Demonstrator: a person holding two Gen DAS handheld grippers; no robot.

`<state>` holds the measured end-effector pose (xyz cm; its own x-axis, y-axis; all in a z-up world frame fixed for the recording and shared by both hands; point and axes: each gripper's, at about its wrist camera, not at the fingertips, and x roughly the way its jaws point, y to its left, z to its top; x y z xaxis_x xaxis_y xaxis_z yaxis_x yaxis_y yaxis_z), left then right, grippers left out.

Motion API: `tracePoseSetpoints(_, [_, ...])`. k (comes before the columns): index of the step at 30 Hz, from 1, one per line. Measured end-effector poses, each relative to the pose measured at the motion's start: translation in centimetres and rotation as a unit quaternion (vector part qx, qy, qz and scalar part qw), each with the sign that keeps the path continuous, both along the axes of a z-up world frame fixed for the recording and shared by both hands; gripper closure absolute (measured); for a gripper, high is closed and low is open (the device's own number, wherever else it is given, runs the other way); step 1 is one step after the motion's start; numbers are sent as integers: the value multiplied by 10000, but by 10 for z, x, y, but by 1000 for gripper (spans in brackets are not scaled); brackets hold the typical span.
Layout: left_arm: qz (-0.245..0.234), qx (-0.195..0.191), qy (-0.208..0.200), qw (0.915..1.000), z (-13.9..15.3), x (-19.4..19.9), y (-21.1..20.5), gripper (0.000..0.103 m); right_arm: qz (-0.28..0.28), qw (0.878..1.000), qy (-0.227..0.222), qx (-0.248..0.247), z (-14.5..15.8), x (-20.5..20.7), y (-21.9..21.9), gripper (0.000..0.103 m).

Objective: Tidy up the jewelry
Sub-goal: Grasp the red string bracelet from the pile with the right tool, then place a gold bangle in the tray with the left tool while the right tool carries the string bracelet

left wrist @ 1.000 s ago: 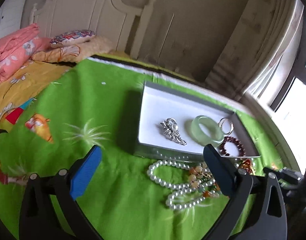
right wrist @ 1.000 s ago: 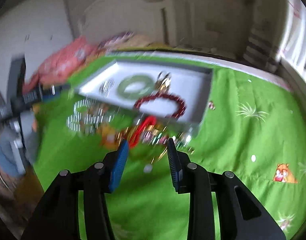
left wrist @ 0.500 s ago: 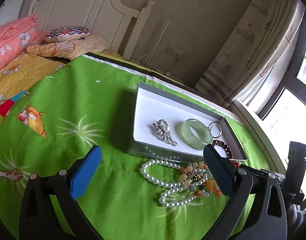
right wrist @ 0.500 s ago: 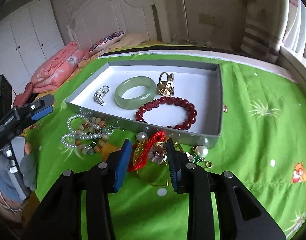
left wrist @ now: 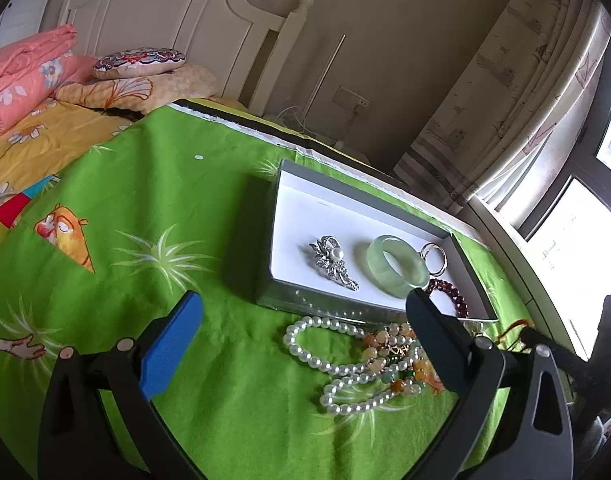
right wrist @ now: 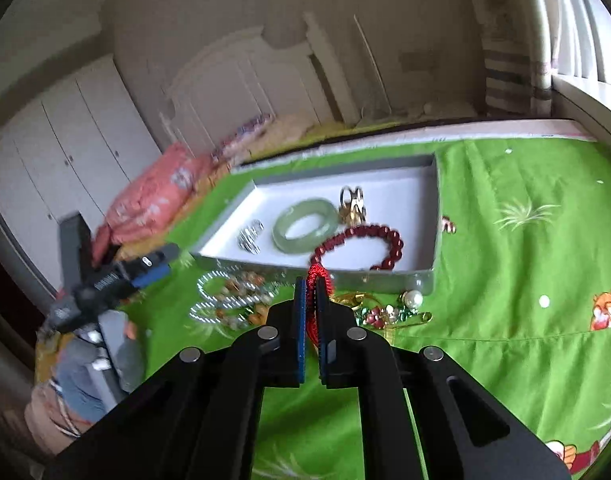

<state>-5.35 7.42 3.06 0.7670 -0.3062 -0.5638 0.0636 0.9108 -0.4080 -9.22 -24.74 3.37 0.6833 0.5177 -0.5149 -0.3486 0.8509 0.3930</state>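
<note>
A grey tray with a white floor (left wrist: 301,208) (right wrist: 409,188) lies on the green sheet. In it are a silver brooch (left wrist: 332,261), a jade bangle (left wrist: 397,266) (right wrist: 305,229), a ring (left wrist: 434,256) and a dark red bead bracelet (right wrist: 359,245). A pearl necklace tangled with coloured beads (left wrist: 345,364) (right wrist: 229,300) lies in front of the tray. My left gripper (left wrist: 305,336) is open and empty above the sheet. My right gripper (right wrist: 311,292) is shut on a red cord bracelet (right wrist: 315,276), just in front of the tray's near wall.
More small pieces, a pearl earring (right wrist: 412,299) and a gold pin (right wrist: 389,316), lie on the sheet by the tray's corner. Pillows and a pink quilt (left wrist: 21,76) are at the headboard. A window and curtain (left wrist: 525,92) are on the right.
My right gripper has closed on the red cord bracelet and lifted it off the sheet. My left gripper has stayed open and drifted slightly.
</note>
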Motion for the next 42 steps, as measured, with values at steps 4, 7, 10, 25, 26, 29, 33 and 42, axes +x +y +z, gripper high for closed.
tracePoseSetpoints(4, [23, 106, -24, 9999, 1, -1, -3, 2, -44, 9998, -166, -36, 11, -10, -4, 96])
tracePoseSetpoints(7, [-4, 392, 79, 9992, 5, -5, -15, 2, -134, 9996, -263, -27, 17, -18, -10, 96])
tracePoseSetpoints(10, [-696, 530, 204, 9960, 9, -18, -50, 2, -276, 9991, -298, -145, 16, -26, -20, 96])
tracePoseSetpoints(25, [-1903, 1843, 764, 9613, -20, 4, -202, 59, -565, 9974, -379, 252, 4, -49, -67, 96])
tracePoseSetpoints(26, [-1925, 1961, 732, 9587, -20, 4, -205, 65, -563, 9973, -380, 275, 4, -49, -68, 96])
tracePoseSetpoints(29, [-2223, 2063, 702, 9503, -20, 3, -212, 86, -568, 9971, -388, 327, 1, -50, -73, 95])
tracePoseSetpoints(33, [-2456, 2083, 553, 9451, -20, -7, -215, 100, -585, 9968, -387, 388, -3, -53, -80, 95])
tracePoseSetpoints(42, [-2489, 1920, 215, 9491, -7, -34, -215, 100, -593, 9965, -364, 462, -7, -55, -86, 95])
